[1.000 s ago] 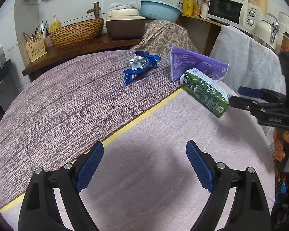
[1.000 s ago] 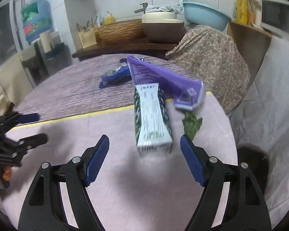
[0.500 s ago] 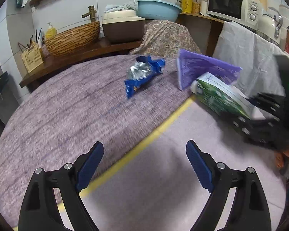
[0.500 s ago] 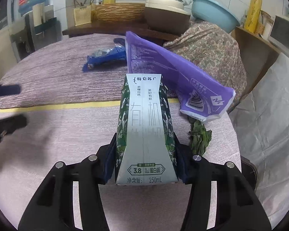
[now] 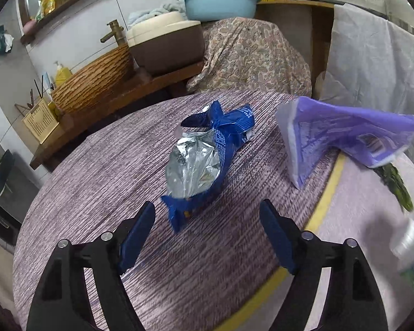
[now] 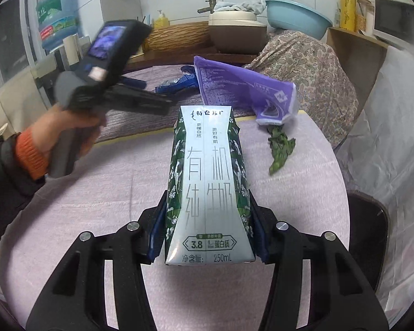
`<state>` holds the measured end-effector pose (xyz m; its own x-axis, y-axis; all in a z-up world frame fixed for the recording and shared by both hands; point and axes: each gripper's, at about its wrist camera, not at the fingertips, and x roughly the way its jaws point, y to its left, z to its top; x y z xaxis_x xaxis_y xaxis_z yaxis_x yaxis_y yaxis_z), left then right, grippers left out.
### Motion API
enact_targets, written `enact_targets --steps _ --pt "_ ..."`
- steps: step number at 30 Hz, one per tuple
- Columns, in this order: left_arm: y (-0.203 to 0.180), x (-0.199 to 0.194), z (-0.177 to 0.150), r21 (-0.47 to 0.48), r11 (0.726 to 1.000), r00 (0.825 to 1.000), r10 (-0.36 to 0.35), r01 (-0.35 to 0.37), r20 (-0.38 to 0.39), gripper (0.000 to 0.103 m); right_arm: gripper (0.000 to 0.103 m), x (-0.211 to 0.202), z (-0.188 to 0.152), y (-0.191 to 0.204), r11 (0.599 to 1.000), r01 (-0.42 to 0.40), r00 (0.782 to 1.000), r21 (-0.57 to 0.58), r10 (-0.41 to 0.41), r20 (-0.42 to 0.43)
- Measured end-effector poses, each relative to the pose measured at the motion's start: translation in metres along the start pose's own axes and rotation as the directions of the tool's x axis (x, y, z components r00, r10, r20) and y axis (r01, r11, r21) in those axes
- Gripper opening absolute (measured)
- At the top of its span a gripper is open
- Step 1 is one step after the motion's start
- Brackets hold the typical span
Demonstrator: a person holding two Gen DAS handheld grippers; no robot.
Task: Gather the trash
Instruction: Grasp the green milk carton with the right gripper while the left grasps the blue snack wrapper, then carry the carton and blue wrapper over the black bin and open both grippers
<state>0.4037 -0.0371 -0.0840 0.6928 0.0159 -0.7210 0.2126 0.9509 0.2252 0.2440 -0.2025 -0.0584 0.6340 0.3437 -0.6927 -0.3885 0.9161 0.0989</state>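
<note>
My right gripper is shut on a green and white milk carton and holds it above the round table. My left gripper is open and empty, just short of a crumpled blue and silver snack wrapper on the purple cloth. A purple plastic package lies to the right of the wrapper, and it also shows in the right wrist view. A green leafy scrap lies beside the package. The carton appears blurred at the right edge of the left wrist view.
The round table has a yellow stripe between purple and pale cloth. A counter behind holds a wicker basket, a brown pot and a blue basin. A dark bin stands off the table's right side.
My right gripper closed on the milk carton and lifted it off the table. My left gripper moved forward toward the blue snack wrapper and stayed open.
</note>
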Motion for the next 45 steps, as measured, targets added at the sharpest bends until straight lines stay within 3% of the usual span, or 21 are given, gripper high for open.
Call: enact_targets --steps 4,6,8,11,29,35,45 --pt "0.003 0.016 0.005 -0.027 0.998 0.998 0.056 -0.057 -0.025 0.052 0.052 -0.006 -0.009 -0.003 1.0 0.0 1.0 0.018 0.0 0.008" --pt "0.008 0.018 0.006 -0.054 0.997 0.998 0.056 -0.058 -0.031 0.025 0.052 -0.008 -0.012 -0.005 0.999 -0.008 1.0 0.034 0.007 0.014" --pt "0.016 0.015 0.005 -0.078 0.995 0.998 0.053 -0.055 -0.028 0.016 0.052 -0.011 -0.014 -0.006 0.999 -0.007 1.0 0.044 0.006 0.023" --pt "0.027 0.009 0.0 -0.118 0.993 1.0 0.027 -0.028 -0.016 0.011 0.052 -0.013 -0.016 -0.008 0.998 -0.007 0.999 0.056 0.005 0.038" --pt "0.055 -0.103 -0.072 -0.211 0.971 0.99 -0.088 0.109 0.107 0.01 0.052 -0.035 -0.034 0.011 0.992 -0.097 0.99 0.084 0.088 0.11" --pt "0.038 -0.139 -0.094 -0.15 0.983 0.984 -0.086 0.109 0.153 0.01 0.052 -0.052 -0.045 0.017 0.99 -0.113 0.987 0.088 0.101 0.126" --pt "-0.001 -0.182 -0.116 -0.126 0.964 0.959 -0.206 0.232 0.193 0.01 0.052 -0.075 -0.067 0.008 0.987 -0.12 0.983 0.11 0.103 0.153"
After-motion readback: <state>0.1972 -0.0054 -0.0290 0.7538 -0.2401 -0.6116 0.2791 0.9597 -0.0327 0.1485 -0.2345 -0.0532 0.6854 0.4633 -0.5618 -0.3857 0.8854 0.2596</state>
